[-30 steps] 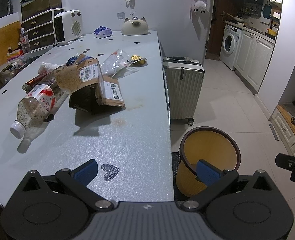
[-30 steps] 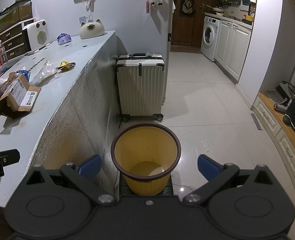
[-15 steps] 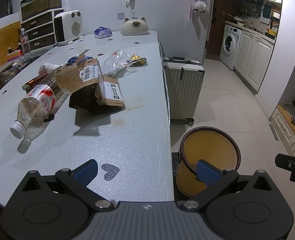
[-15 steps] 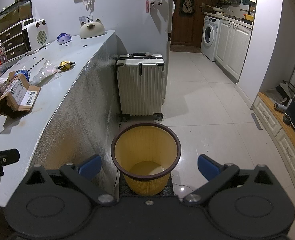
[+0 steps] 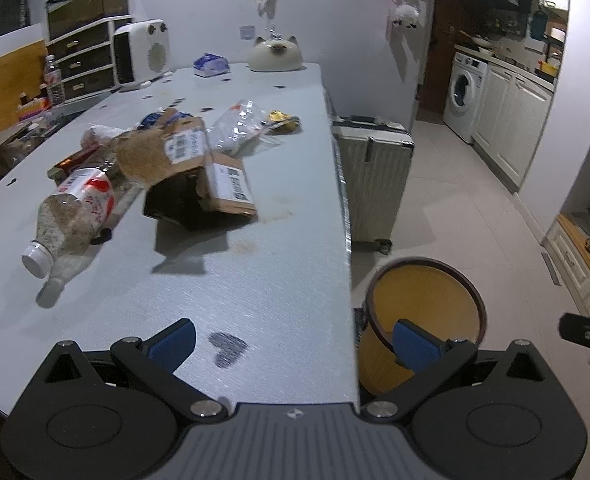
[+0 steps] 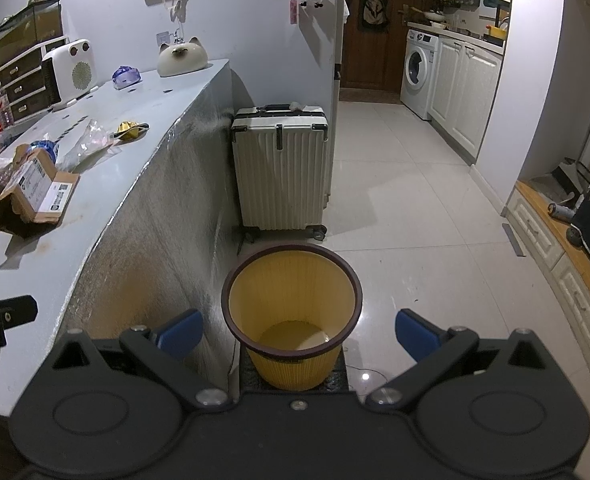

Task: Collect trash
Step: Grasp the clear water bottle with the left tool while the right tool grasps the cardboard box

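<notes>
Trash bin [image 6: 291, 316] lies below 2 spread grippers [image 5: 293, 342] [image 6: 299, 334].

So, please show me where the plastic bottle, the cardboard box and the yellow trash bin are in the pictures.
plastic bottle [image 5: 75, 216], left wrist view, on its speckled clear body.
cardboard box [image 5: 225, 188], left wrist view, on the labelled flap.
yellow trash bin [image 6: 293, 292], right wrist view, on its inner back wall.

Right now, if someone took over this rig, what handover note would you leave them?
Left hand-held gripper: open, empty, low over the table's near end.
Right hand-held gripper: open, empty, aimed at the yellow bin on the floor beside the table.
Trash on the table: plastic bottle, torn cardboard box, clear wrapper, yellow wrapper.
Done: nothing, bin looks empty.
Left: everything.
</notes>
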{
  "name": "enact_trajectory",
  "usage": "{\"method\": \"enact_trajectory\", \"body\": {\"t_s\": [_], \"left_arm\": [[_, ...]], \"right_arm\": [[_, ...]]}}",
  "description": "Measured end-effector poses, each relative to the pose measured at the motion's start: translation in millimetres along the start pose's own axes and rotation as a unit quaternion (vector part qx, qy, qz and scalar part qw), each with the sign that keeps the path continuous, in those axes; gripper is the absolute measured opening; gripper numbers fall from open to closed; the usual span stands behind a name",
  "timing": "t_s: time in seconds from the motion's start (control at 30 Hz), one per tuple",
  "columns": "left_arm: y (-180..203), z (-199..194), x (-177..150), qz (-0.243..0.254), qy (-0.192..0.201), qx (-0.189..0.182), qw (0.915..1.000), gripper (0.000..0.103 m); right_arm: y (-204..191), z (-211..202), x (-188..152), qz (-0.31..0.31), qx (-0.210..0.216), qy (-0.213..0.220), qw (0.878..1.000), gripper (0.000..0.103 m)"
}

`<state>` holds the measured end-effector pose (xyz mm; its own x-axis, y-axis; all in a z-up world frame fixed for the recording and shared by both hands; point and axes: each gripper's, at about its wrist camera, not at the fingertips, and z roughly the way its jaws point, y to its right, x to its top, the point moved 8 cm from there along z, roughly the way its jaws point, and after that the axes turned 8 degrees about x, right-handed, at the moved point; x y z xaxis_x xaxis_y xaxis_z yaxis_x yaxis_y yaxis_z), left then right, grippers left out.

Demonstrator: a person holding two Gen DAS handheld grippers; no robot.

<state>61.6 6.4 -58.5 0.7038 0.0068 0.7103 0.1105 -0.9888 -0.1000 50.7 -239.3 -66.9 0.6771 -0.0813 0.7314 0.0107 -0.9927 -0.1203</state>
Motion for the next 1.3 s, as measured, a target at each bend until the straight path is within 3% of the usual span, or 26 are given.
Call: {"method": "enact_trajectory", "body": {"t_s": [0.33, 0.63, 0.87, 1.1, 1.2, 1.3], "left_arm": [[-77, 13, 28, -0.057, 0.045, 0.071, 0.9948, 0.103], [-161, 18, 37, -0.1, 0.069, 0.151, 0.981, 0.103], [-209, 16, 32, -0.117, 0.09, 0.187, 0.9712, 0.103], [-235, 20, 24, -0.116, 0.094, 0.184, 0.9714, 0.103], [-245, 22, 21, -0.11, 0.089, 0.199, 0.9696, 0.103], [-249, 23, 20, -0.097, 0.092, 0.176, 0.9752, 0.103]], "right_arm": [[-7, 11, 24, -0.01, 0.017, 0.028, 0.999, 0.103], [-57, 30, 71, -0.033, 0.086, 0.075, 0.993, 0.103], [-129, 58, 112, -0.049, 0.174, 0.086, 0.98, 0.103], [-204, 102, 137, -0.003, 0.286, 0.079, 0.955, 0.103], [-232, 123, 137, 0.004, 0.3, 0.049, 0.953, 0.103], [-258, 142, 131, -0.003, 0.309, 0.021, 0.951, 0.103]]}}
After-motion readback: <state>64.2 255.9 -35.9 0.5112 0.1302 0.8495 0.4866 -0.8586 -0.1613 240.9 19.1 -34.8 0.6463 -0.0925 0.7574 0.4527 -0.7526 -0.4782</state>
